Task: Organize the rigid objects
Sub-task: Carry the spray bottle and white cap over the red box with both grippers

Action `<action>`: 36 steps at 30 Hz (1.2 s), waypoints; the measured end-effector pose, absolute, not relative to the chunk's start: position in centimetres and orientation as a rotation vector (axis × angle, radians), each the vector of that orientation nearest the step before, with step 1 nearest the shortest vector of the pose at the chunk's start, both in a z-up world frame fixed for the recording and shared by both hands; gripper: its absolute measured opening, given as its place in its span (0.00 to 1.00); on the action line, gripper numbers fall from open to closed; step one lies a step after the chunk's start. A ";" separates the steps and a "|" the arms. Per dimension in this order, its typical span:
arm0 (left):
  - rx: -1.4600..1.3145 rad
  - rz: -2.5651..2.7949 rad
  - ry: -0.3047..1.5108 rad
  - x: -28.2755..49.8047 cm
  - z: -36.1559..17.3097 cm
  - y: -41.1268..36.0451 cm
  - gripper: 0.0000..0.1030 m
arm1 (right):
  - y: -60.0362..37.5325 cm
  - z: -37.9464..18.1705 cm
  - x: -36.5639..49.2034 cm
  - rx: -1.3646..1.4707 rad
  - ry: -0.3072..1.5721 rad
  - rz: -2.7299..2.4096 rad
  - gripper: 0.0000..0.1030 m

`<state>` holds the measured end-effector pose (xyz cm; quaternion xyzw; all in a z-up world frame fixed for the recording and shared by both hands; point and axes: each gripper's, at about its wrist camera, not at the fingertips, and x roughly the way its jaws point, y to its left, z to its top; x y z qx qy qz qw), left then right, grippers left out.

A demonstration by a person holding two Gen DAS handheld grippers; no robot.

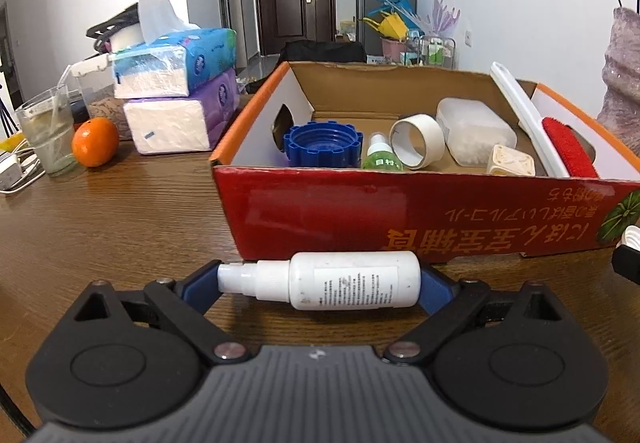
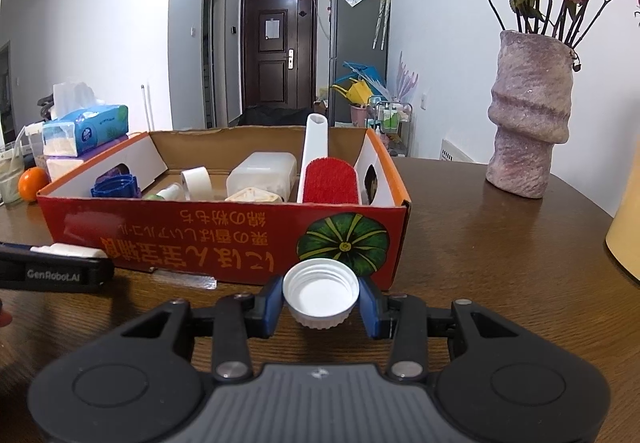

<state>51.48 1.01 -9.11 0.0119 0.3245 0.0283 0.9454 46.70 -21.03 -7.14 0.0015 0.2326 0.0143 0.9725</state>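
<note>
White spray bottle (image 1: 340, 280) lies clamped lengthwise in the left gripper (image 1: 320, 283), hiding its pads; right gripper (image 2: 320, 301) pinches a white cap (image 2: 321, 293).

Right gripper (image 2: 320, 303) clamped on a white cap (image 2: 320, 297), open side facing back. Just beyond the fingertips (image 2: 271, 303), a red cardboard box (image 2: 224, 239) on the table (image 2: 500, 283); vase (image 2: 528, 115) farther right; left gripper (image 2: 56, 271) at far left.

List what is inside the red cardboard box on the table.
Inside the box: a blue lid, small green bottle, tape roll, clear plastic container, cream square piece and red-bristled brush. The near wall hides their bases and the floor.
</note>
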 end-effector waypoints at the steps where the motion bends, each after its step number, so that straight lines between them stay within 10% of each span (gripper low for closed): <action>1: 0.022 0.060 0.654 51.2 -9.0 1.1 0.96 | -21.1 -7.1 46.6 0.005 0.465 0.028 0.38; 36: -0.042 0.065 0.450 41.3 -3.3 -0.2 0.96 | -19.3 -3.3 39.0 0.086 0.302 0.062 0.38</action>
